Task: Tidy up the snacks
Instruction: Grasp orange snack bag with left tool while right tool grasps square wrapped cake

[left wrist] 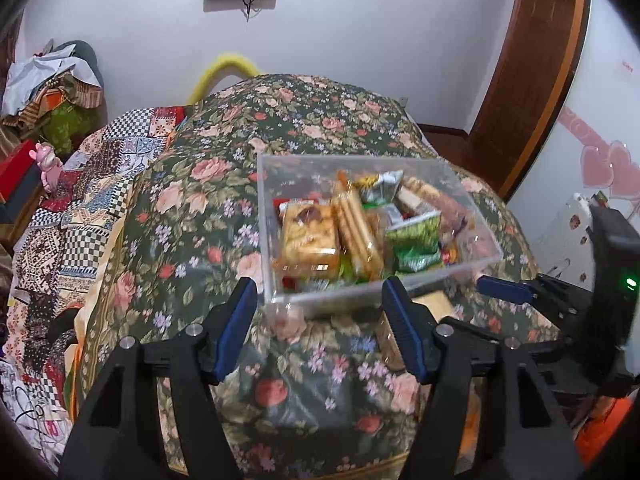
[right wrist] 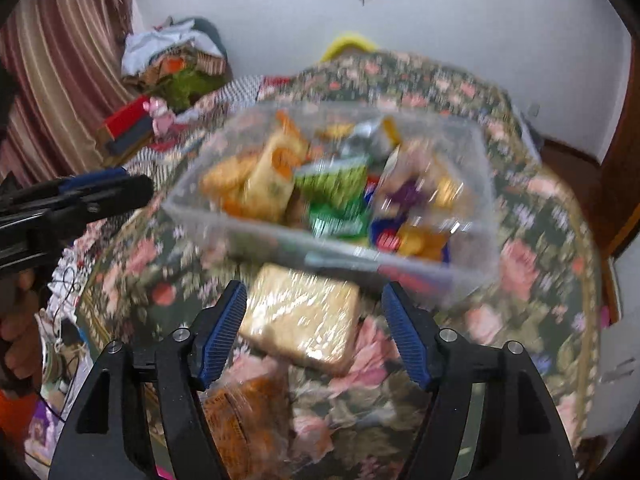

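A clear plastic box full of snack packets stands on the flowered bedcover, just beyond my left gripper. That gripper is open with only cloth between its fingers. In the blurred right wrist view the same box sits ahead. A pale yellow wrapped packet lies in front of it, between the fingers of my right gripper. The jaws stand open, with a gap on the packet's right side. An orange packet lies nearer, under the left finger. The left gripper shows at the left edge.
The flowered bedcover drops away on all sides. A patchwork quilt and a heap of clothes lie to the left. A wooden door frame stands at the right. A person's hand is at the left edge.
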The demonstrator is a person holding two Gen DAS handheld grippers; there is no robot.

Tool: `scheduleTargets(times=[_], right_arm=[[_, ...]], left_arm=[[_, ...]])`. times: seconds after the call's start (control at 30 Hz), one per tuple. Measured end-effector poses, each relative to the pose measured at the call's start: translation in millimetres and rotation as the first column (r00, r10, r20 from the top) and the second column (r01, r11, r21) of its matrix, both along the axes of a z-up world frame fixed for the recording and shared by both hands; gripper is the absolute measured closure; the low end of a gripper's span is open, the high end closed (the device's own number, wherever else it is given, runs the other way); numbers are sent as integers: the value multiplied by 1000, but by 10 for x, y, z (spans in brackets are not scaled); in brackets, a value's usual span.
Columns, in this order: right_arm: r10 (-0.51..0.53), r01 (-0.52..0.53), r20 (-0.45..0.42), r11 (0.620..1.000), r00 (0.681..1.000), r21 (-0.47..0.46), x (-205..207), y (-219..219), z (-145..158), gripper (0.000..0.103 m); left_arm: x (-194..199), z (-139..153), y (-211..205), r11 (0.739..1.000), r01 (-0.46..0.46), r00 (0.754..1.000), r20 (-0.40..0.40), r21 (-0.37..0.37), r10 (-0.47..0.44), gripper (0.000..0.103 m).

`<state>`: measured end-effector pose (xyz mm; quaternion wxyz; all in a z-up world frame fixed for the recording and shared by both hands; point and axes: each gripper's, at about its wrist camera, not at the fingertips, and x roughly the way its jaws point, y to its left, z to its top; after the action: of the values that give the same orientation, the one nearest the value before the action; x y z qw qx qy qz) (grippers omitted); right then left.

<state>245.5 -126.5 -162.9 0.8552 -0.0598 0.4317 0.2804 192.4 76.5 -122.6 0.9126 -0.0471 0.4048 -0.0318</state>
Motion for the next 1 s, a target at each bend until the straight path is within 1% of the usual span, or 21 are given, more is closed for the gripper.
scheduleTargets(times=[0.07,0.2,0.3,0.43,0.53,0.6,0.67,0.7,0.77,0.87,1.0], right_arm=[[4,-5,-27,1000,1000,-14,25,64,-86,20],[27,-28,-37,999,999,-45,9,189,-175,19],[39,-43,-47,995,998,-85,2,293,-265,18],[44,-46,-23,992,999,-116,-7,324,-295,17],[36,-41,-41,989,999,-140,36,323,-366,17],[32,-39,-62,992,998,-116,66,282,-389,17],[27,-33,-61,995,998,-96,50,235,-371,20],[23,-28,-51,995,998,-92,26,207,-347,24],[11,-14,-32,996,999,-90,-18,160,-303,24],[-20,19,-8,998,1000,-63,-95,16,-203,24],[-65,66,29,997,997,-36,-207,-265,-45,25]], left_arm=[[-58,-46,-6,1000,5,1000,-3,14,-5,38],[-123,-136,11,1000,10,1000,-19,20,-10,38],[-154,-217,30,1000,8,999,-37,27,-7,38],[-180,-311,62,1000,6,998,-64,10,-5,38],[-187,-364,63,1000,3,997,-81,5,-2,38],[-199,-376,56,1000,4,996,-87,-4,-4,38],[-212,-386,30,1000,8,996,-93,-14,-10,38],[-209,-391,11,1000,12,995,-98,-18,-13,38],[-211,-402,-57,999,23,994,-109,-22,-25,38],[-212,-417,-172,999,37,992,-122,-31,-41,38],[-220,-438,-394,995,76,986,-144,-62,-84,37]])
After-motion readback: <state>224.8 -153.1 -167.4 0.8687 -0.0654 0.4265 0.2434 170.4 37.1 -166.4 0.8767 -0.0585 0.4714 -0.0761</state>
